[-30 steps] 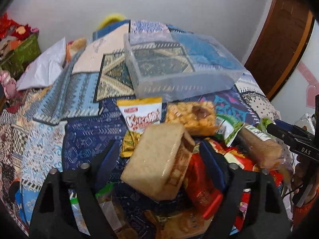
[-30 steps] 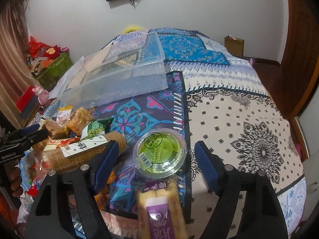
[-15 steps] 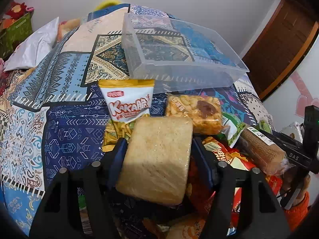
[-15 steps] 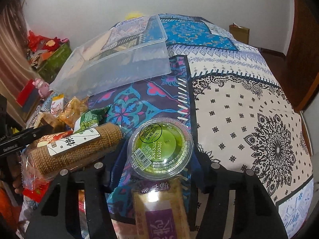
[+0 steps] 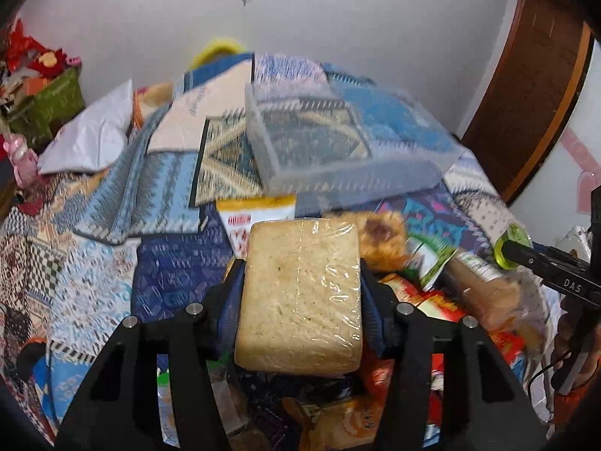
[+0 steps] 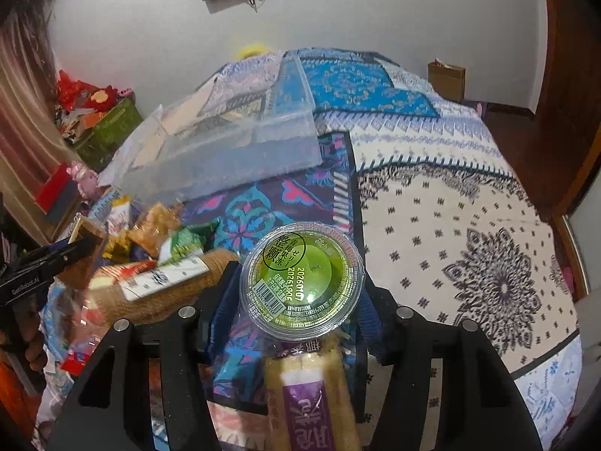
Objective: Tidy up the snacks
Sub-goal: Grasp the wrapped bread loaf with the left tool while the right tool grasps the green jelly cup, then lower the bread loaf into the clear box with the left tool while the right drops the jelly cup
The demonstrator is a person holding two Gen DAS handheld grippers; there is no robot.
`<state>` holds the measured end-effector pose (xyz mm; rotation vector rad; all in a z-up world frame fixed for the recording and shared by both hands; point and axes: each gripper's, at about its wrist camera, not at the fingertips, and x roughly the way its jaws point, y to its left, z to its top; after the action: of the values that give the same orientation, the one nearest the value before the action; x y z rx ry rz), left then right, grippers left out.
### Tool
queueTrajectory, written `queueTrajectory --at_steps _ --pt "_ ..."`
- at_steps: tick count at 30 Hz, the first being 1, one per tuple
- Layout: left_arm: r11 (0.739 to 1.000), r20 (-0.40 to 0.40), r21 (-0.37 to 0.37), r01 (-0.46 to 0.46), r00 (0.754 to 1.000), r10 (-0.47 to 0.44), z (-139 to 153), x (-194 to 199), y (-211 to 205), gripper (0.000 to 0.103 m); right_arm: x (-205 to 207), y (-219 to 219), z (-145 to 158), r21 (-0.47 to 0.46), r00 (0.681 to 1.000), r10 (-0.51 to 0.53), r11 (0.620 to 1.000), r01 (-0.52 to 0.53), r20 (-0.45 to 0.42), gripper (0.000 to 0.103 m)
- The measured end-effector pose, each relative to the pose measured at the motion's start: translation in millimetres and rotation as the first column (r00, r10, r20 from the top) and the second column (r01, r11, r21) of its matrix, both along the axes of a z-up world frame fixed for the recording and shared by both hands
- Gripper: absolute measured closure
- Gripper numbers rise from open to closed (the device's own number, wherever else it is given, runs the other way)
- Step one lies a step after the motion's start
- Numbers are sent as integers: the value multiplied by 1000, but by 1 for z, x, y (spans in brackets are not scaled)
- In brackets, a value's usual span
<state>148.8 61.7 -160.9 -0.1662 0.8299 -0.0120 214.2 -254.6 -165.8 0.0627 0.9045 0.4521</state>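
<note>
Now-lifted pale plastic-wrapped cake block (image 5: 300, 297)

The left gripper (image 5: 300, 282) is black, with two wide black arms, round silver screws on top and blue pads (image 5: 372, 315) inside. The right gripper (image 6: 300, 285) looks the same: black arms, silver screws, blue pads (image 6: 360, 315). Small white letters mark each gripper's side.
</note>
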Motion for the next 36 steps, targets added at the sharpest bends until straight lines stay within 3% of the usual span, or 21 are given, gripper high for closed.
queueTrajectory --at_steps 7,13,21,26,32,36 --pt "1000 115 6 -15 993 14 42 6 -1 48 7 7 34 36 996 1 999 -4 85 49" --pt "998 151 -59 -23 988 31 66 32 5 48 21 25 64 70 987 14 997 -26 163 49" --pt "999 184 -42 -15 983 22 87 74 4 48 55 51 84 91 978 35 994 -55 206 49" --pt "999 152 -41 0 988 6 81 102 4 48 82 69 79 72 980 49 995 -64 192 49" --pt "998 53 -65 -12 998 15 49 140 11 48 115 89 56 36 989 68 997 -73 131 49" --pt "999 -7 -43 -13 1000 13 23 161 8 48 133 99 35 22 994 78 997 -79 72 49"
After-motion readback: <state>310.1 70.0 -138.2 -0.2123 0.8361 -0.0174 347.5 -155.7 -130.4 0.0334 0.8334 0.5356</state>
